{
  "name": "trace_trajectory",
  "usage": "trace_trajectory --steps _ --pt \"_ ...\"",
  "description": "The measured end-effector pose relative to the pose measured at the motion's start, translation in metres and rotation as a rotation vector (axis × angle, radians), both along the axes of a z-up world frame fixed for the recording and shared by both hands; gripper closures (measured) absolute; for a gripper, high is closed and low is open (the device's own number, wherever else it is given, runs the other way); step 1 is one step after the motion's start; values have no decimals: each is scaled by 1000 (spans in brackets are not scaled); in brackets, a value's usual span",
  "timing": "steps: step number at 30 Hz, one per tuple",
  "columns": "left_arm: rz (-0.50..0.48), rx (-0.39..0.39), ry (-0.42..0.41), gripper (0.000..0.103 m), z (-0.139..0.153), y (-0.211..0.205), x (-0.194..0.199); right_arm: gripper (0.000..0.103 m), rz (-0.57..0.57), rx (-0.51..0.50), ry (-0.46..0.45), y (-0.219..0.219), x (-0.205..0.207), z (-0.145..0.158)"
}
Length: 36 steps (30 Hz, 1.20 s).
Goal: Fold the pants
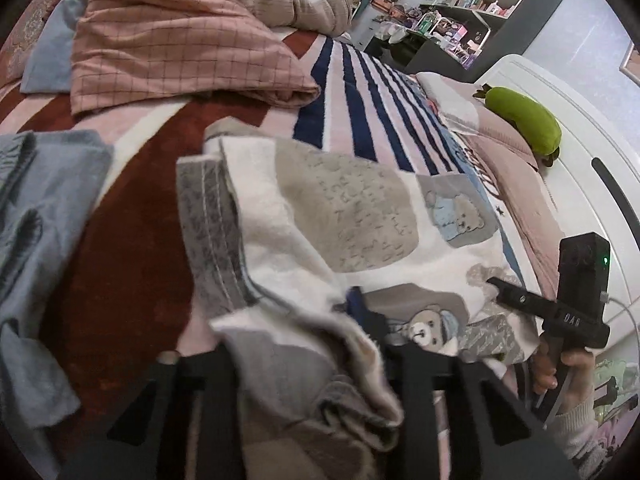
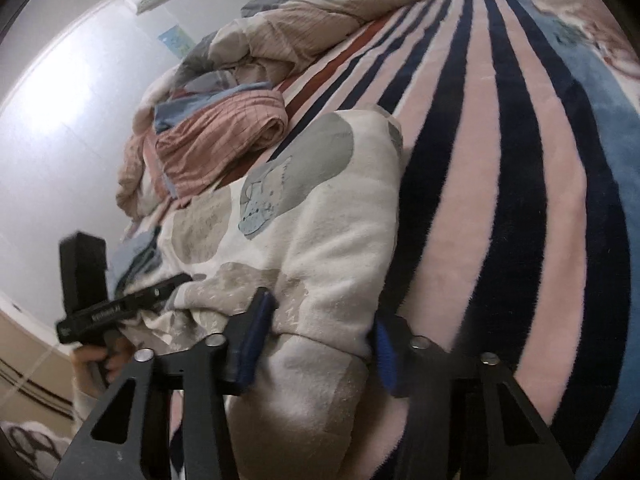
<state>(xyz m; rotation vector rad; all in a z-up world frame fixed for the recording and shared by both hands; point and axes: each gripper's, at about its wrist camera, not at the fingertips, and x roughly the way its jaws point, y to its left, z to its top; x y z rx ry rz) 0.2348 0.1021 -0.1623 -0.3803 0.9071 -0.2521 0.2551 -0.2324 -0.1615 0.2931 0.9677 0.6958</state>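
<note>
White fleece pants (image 1: 360, 208) with grey patches and teddy-bear prints lie on a striped blanket; they also fill the middle of the right wrist view (image 2: 320, 240). My left gripper (image 1: 296, 344) has a bunched fold of the pants between its fingers, with the waistband (image 1: 208, 232) raised at its left. My right gripper (image 2: 320, 344) has its blue-padded fingers (image 2: 256, 340) set wide on either side of a thick fold of the pants. Each gripper shows in the other's view, the right (image 1: 560, 312) and the left (image 2: 104, 312).
The striped pink, navy and red blanket (image 2: 500, 160) covers the bed. A folded pink checked cloth (image 1: 168, 48) lies behind the pants, a blue-grey garment (image 1: 36, 240) at left, and a green plush toy (image 1: 520, 116) by the white bed frame (image 1: 580, 152). Shelves (image 1: 480, 0) stand beyond.
</note>
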Motion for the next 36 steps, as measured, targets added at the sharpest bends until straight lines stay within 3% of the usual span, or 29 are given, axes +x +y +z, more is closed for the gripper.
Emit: trace_trajectory --steps 5,16,25,36 --pt "2 29 -74 90 23 -5 -6 82 -20 -19 -84 2 -15 19" --pt "11 52 -223 91 92 34 -37 85 -20 31 -175 30 -41 75" --pt "42 91 -309 91 136 107 -63 85 4 68 -218 102 -52 112" --pt "167 163 -344 91 151 226 -97 85 102 85 -221 232 -53 123"
